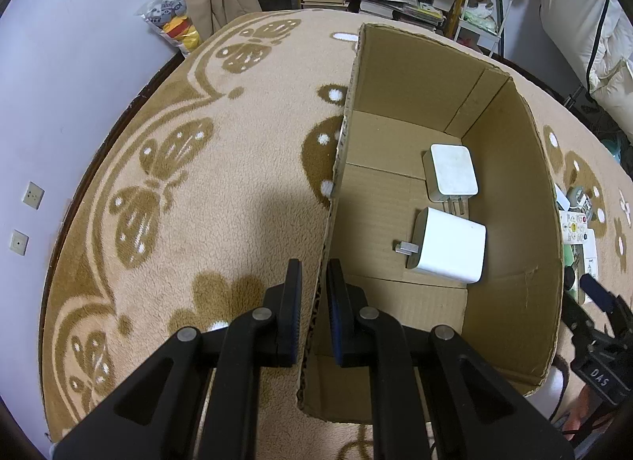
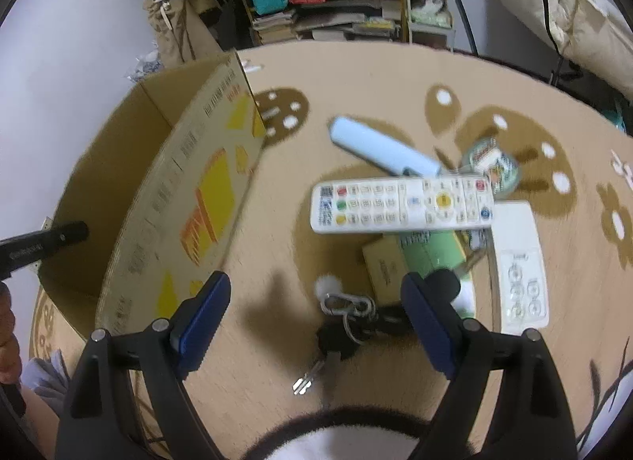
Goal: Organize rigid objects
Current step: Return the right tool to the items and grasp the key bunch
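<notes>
Cardboard box (image 1: 510, 167) stands open-topped on the beige patterned counter (image 1: 245, 151), with two white chargers on its floor. The far charger (image 1: 453, 175) lies near the back corner, prongs pointing toward the camera; the near charger (image 1: 451, 248) lies just in front of it, prongs pointing left. The two sit just beside each other, and whether they touch cannot be told.

The left hand-held gripper (image 1: 314, 301) straddles the box's near-left wall, one finger outside and one inside. Its fingers stand close to the cardboard edge with slim gaps on both sides, so whether they actually pinch the wall cannot be told.

In the right wrist view, the right hand-held gripper (image 2: 316, 325) is spread wide and holds nothing, hovering over a clutter of things to the right of the box. Between its fingers lies a key bunch (image 2: 340, 325) with a carabiner and a white pompom. Beyond that, a white remote (image 2: 399, 204) rests across a green card and a small tan box (image 2: 381, 266). A pale blue case (image 2: 379, 147) lies behind the remote, a round tin (image 2: 494, 167) at the remote's right end, and a white power strip (image 2: 518, 262) to the right.
</notes>
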`<state>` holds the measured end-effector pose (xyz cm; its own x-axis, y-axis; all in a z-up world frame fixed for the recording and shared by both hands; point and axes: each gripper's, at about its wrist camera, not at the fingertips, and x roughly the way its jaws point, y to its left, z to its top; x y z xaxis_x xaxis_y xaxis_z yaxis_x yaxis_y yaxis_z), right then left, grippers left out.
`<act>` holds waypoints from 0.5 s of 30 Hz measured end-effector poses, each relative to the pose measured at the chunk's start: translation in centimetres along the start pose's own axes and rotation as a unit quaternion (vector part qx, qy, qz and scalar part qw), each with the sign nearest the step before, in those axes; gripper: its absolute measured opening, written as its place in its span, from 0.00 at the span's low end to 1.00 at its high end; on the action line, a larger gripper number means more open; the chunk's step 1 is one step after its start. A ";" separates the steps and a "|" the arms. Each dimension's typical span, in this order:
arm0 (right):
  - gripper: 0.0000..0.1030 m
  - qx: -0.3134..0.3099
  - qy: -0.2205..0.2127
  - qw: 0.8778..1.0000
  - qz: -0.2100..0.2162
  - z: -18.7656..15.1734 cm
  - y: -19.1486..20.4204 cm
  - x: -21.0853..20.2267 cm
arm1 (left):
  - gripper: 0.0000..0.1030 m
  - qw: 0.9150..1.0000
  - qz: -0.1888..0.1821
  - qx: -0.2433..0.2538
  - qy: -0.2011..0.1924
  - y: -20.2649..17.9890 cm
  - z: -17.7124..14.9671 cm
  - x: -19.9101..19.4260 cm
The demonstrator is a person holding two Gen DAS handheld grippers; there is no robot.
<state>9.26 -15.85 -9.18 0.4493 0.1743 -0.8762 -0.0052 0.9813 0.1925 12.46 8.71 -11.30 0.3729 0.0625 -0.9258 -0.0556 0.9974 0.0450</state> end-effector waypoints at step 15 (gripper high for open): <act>0.85 0.015 0.043 0.998 -0.036 -2.4 -0.9 2.8 | 0.12 1.000 -0.001 -0.001 0.000 0.0 0.0 -0.1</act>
<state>8.37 -16.08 -12.91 0.3690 0.1114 -0.9227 0.0519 0.9888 0.1401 12.40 8.66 -11.24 0.3722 0.0608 -0.9262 -0.0570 0.9975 0.0425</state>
